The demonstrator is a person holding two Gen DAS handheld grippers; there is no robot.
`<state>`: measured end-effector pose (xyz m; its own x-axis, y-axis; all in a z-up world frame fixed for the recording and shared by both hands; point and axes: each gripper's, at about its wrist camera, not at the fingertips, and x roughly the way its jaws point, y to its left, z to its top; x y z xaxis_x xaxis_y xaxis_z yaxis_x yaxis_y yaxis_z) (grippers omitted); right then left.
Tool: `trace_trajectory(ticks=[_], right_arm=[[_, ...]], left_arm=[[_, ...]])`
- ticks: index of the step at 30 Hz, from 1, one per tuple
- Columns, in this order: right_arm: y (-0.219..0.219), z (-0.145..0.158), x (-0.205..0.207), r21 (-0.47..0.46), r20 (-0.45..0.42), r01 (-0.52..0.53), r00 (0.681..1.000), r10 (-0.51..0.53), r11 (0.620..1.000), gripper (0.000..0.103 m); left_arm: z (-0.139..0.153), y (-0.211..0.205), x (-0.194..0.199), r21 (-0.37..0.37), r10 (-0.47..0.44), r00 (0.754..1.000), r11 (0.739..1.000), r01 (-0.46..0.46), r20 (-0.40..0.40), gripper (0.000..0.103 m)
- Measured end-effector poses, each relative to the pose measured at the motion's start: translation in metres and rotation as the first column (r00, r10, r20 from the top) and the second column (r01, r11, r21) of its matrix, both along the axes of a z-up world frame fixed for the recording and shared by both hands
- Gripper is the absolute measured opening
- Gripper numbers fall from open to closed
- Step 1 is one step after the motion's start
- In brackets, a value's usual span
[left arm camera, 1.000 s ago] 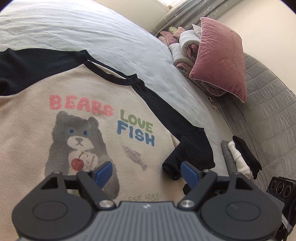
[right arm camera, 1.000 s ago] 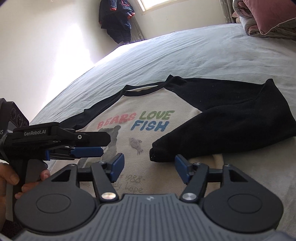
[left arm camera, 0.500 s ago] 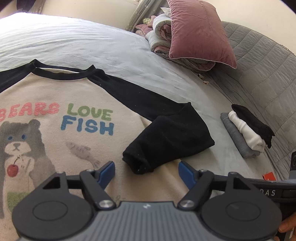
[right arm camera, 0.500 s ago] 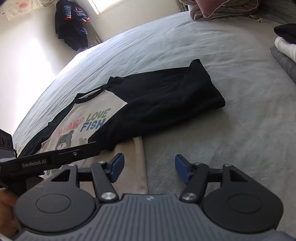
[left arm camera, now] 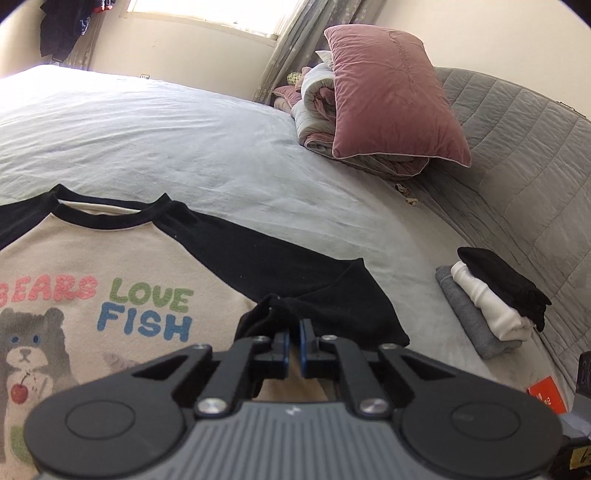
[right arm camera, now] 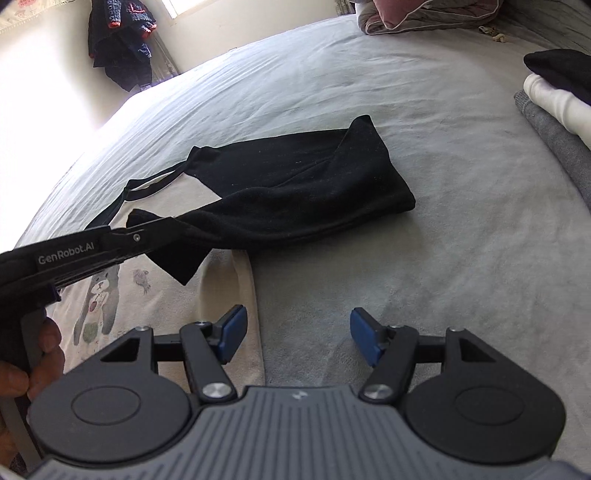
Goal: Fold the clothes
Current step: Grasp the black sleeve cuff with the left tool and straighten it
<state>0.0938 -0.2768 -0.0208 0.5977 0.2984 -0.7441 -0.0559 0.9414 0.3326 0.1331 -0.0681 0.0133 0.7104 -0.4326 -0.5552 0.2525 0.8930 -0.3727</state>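
We are in a home bedroom. A wide bed (left arm camera: 229, 155) under a pale grey-blue sheet fills most of what we see. At its head, a dusty-pink pillow (left arm camera: 391, 99) leans on a rolled quilt (left arm camera: 317, 110), against a grey quilted headboard (left arm camera: 517, 155). A bright window (left arm camera: 207, 14) with a patterned curtain (left arm camera: 291, 40) sits in a cream wall, and dark clothes hang (right arm camera: 122, 44) in the corner. A small stack of folded garments (left arm camera: 491, 306) lies near the bed's edge.
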Motion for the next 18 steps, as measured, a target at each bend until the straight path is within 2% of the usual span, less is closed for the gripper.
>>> trace_trajectory(ticks=[18], right_arm=[[0.003, 0.001, 0.004, -0.041, 0.024, 0.029, 0.999, -0.028, 0.999, 0.069]], left_arm=[[0.067, 0.025, -0.004, -0.023, 0.04, 0.988, 0.999, -0.037, 0.151, 0.004]])
